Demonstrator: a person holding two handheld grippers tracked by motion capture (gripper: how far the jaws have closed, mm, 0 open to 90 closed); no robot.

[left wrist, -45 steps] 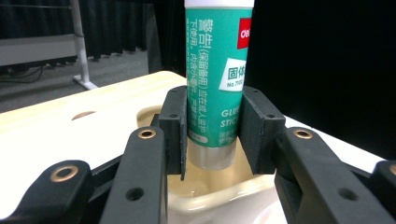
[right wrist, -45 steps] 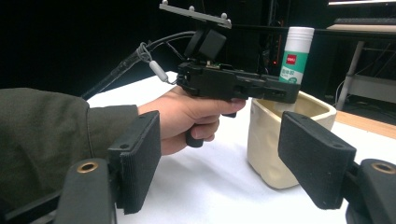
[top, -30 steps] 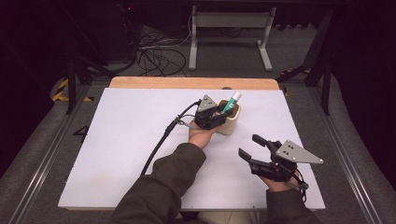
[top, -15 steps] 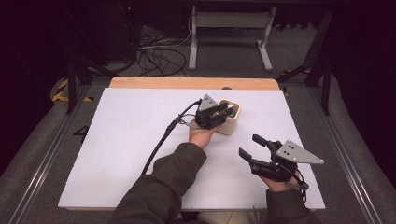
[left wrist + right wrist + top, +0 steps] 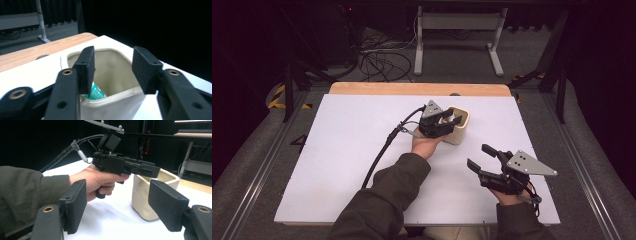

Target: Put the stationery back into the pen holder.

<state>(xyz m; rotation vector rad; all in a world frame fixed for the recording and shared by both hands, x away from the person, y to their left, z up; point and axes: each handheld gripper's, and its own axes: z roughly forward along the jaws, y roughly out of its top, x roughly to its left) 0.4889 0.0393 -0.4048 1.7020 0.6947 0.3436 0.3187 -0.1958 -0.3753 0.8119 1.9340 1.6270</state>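
Note:
A cream ceramic cup (image 5: 460,131) stands on the white table top (image 5: 337,165), right of the middle. My left gripper (image 5: 452,117) hovers level over the cup's mouth. Its jaws have just been opening and nothing is between them. In the left gripper view, my left gripper (image 5: 113,62) stands apart above the cup (image 5: 112,100), and a green and white tube (image 5: 96,92) lies down inside it. My right gripper (image 5: 477,155) is open and empty near the front right. The right gripper view looks between my right gripper (image 5: 117,202) at the cup (image 5: 145,195) and the left gripper (image 5: 150,171).
The left gripper's black cable (image 5: 382,152) trails across the table toward the front. A wooden strip (image 5: 412,89) runs along the table's far edge. Beyond it are floor cables (image 5: 377,62) and a metal stand (image 5: 457,30).
One second ago a tube with a white cap stood between the left jaws above the cup. It has since dropped inside the cup and the left jaws have parted. The right gripper has stayed still.

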